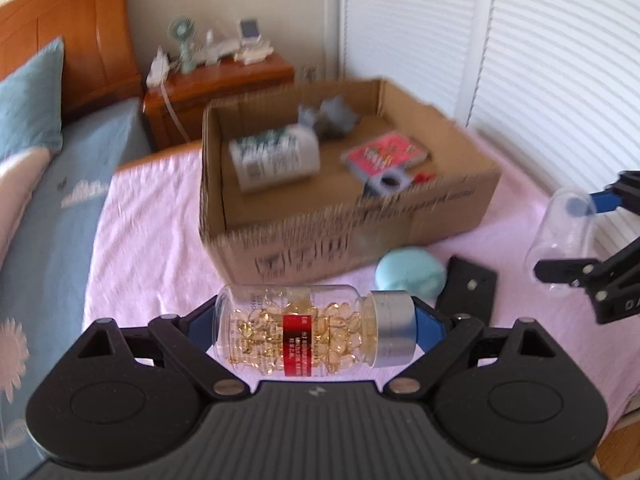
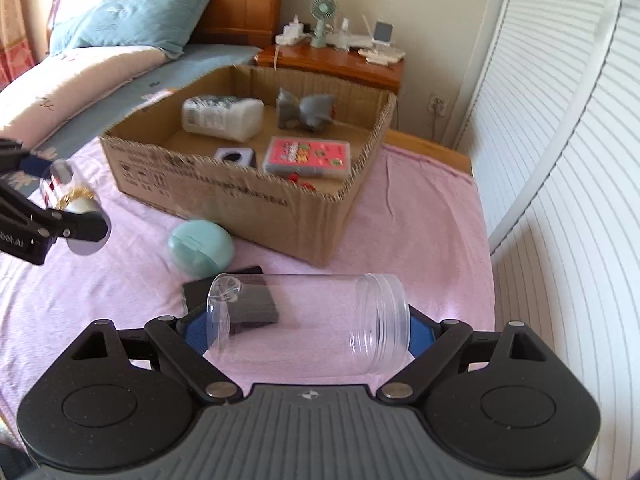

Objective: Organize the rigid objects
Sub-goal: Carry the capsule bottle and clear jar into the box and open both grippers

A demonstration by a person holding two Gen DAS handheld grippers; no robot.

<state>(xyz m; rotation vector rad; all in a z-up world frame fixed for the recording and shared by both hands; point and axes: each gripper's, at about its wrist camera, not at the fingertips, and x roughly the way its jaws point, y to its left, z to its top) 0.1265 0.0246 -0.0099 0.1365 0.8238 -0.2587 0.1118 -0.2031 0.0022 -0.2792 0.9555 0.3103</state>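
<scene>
Capsule bottle (image 1: 308, 330) crosswise, cap rightward

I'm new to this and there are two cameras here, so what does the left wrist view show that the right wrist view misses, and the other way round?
Only the left wrist view shows the capsule bottle's red label and silver cap clearly, held sideways in the left gripper.

Only the right wrist view shows the wall socket and the clear empty jar up close in the right gripper.

Both show the cardboard box, the white bottle inside it, the teal case and the pink cloth.
</scene>
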